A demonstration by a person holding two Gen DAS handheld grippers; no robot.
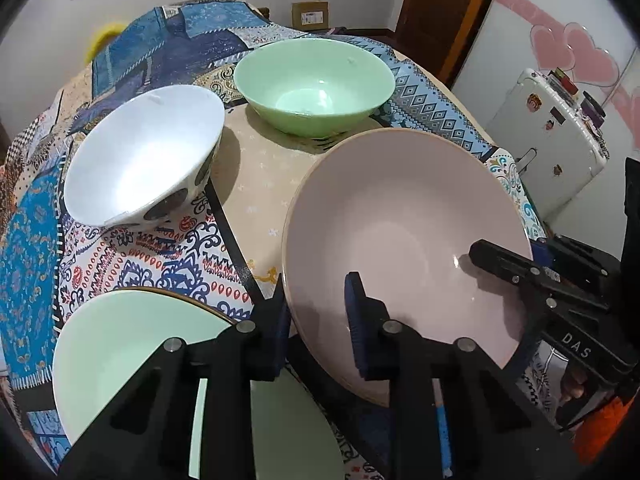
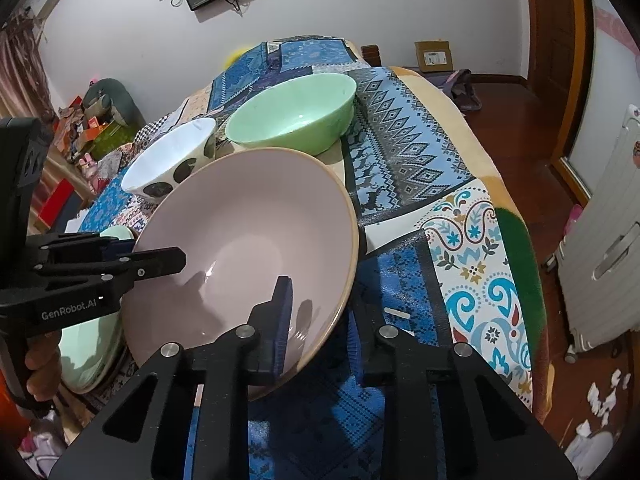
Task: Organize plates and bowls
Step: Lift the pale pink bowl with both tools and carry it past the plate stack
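Left wrist view: the left tool [image 1: 318, 320] is clenched on the near rim of the large round pink ceramic plate [image 1: 404, 248], which tilts, its concave face turned upward. The right tool [image 2: 320, 320] grips the opposite rim, above the patchwork-covered table [image 2: 400, 152].

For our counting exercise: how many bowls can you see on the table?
3: a pale pink ceramic bowl nearest, gripped by both tongs; a white spotted bowl far left; a mint green bowl at the back. None look hidden.
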